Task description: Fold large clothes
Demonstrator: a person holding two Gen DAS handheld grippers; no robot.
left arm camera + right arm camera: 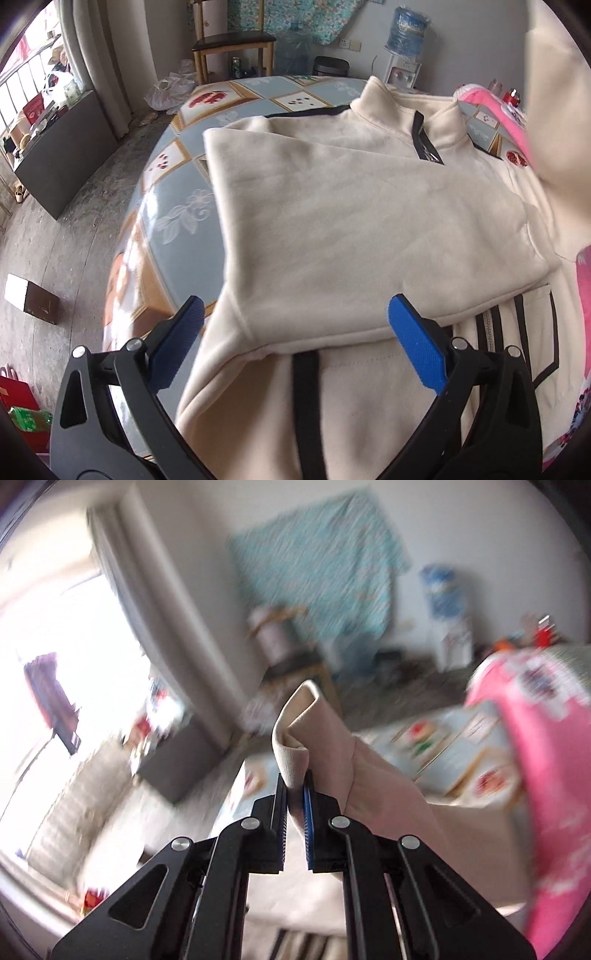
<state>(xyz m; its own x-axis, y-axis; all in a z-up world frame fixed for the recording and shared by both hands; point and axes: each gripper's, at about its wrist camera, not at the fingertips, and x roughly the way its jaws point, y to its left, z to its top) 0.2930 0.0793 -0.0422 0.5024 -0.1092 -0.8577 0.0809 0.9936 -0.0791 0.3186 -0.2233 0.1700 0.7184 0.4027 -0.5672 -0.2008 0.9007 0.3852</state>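
A cream fleece jacket (pixel 332 229) with black trim and a zip collar lies on the patterned bed cover (pixel 173 206), its left side folded over the middle. My left gripper (pixel 295 317) is open and empty just above the jacket's near folded edge. My right gripper (pixel 295 779) is shut on the jacket's cream sleeve (pixel 295 734) and holds it lifted above the bed. The raised sleeve also shows in the left wrist view (pixel 554 110) at the right edge. The right wrist view is blurred.
A pink quilt (pixel 495 110) lies at the bed's right side; it also shows in the right wrist view (pixel 546 757). A wooden chair (pixel 232 44), a water dispenser (pixel 406 44) and a grey cabinet (pixel 66 155) stand beyond the bed. A box (pixel 31 299) sits on the floor at left.
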